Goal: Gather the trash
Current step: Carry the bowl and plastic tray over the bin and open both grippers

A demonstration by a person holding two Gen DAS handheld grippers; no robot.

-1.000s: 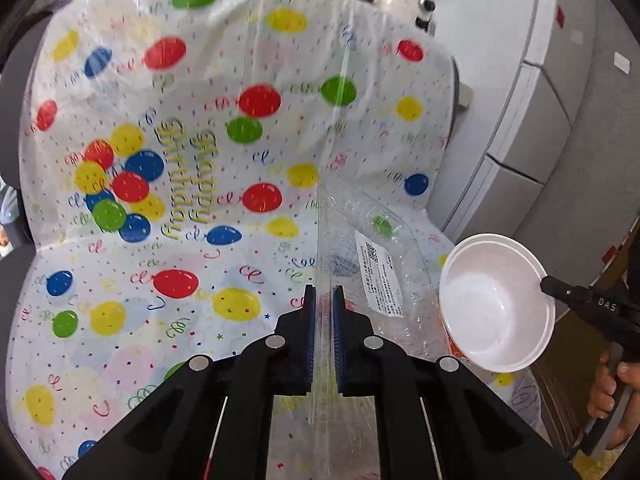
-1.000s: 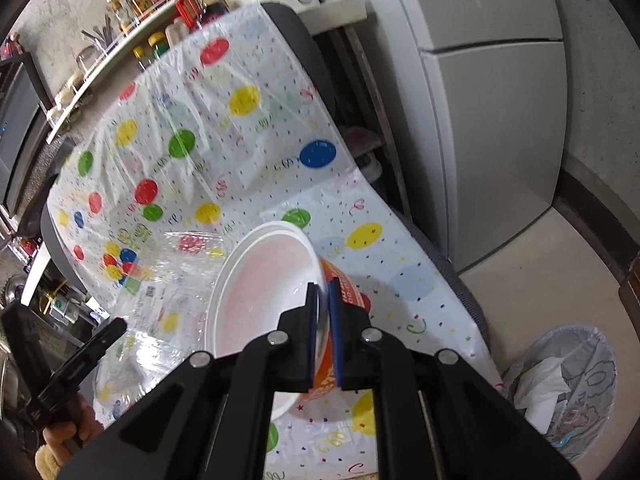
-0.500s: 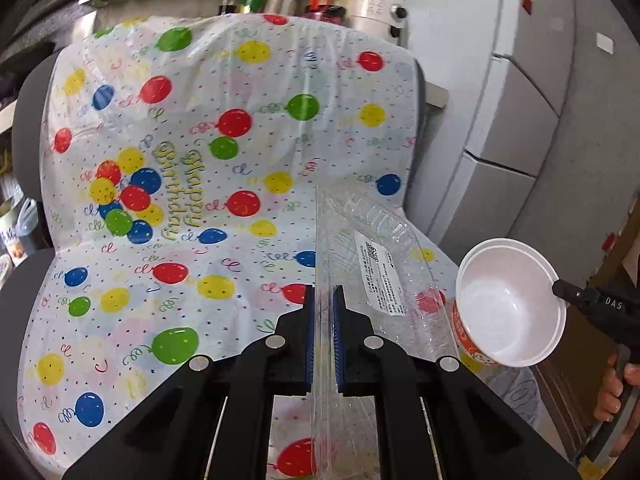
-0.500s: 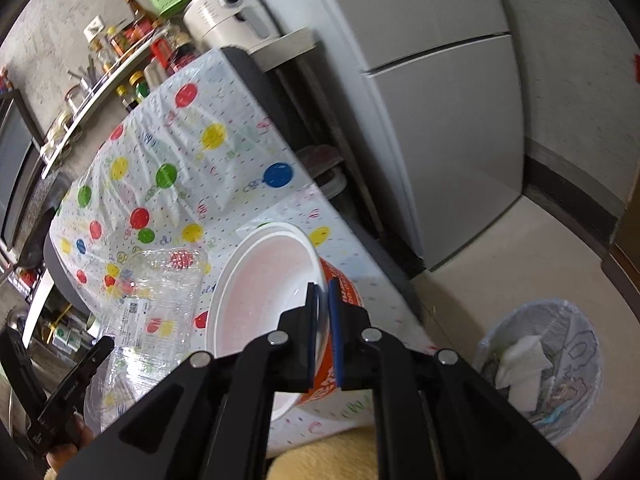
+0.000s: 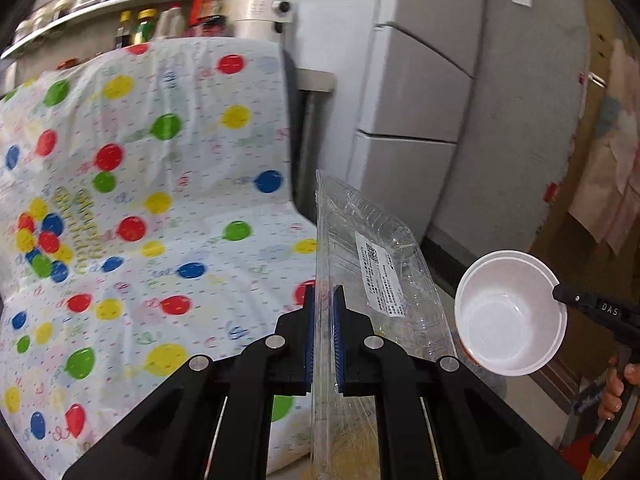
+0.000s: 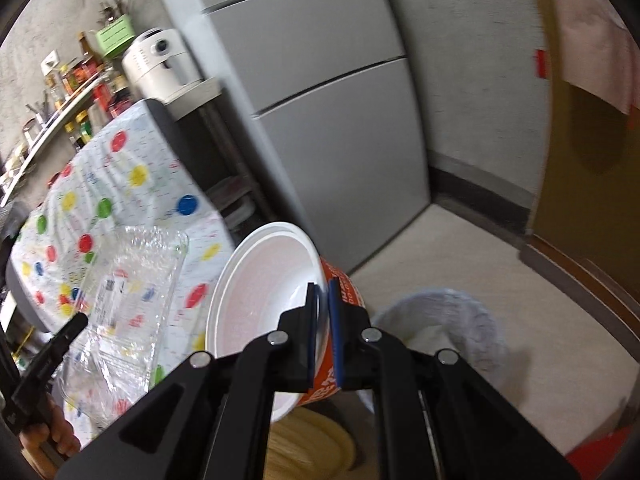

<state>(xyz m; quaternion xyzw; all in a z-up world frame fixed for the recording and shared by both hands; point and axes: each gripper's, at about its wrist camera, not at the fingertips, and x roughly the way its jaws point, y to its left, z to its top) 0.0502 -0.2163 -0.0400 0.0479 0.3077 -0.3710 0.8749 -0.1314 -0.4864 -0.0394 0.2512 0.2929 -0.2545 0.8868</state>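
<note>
My left gripper (image 5: pixel 323 300) is shut on the edge of a clear plastic food tray (image 5: pixel 380 272) with a white label, held in the air past the table's right side. In the right wrist view the same clear tray (image 6: pixel 132 280) hangs at the left. My right gripper (image 6: pixel 323 294) is shut on the rim of a white instant-noodle bowl (image 6: pixel 260 292) with an orange outside, tilted on its side. That bowl (image 5: pixel 508 312) also shows at the right of the left wrist view. A bin with a pale liner (image 6: pixel 444 328) stands on the floor just beyond the bowl.
A table under a balloon-print birthday cloth (image 5: pixel 140 220) fills the left. A grey refrigerator (image 6: pixel 320 112) stands behind, with a shelf of bottles (image 5: pixel 132 20) and a white appliance (image 6: pixel 160 64). A wooden stool top (image 6: pixel 308 448) lies below the right gripper. A brown door (image 6: pixel 592 140) is at the right.
Both grippers have swung to the right, away from the table, carrying the tray and the bowl. The bin has come nearer to the centre of the right wrist view.
</note>
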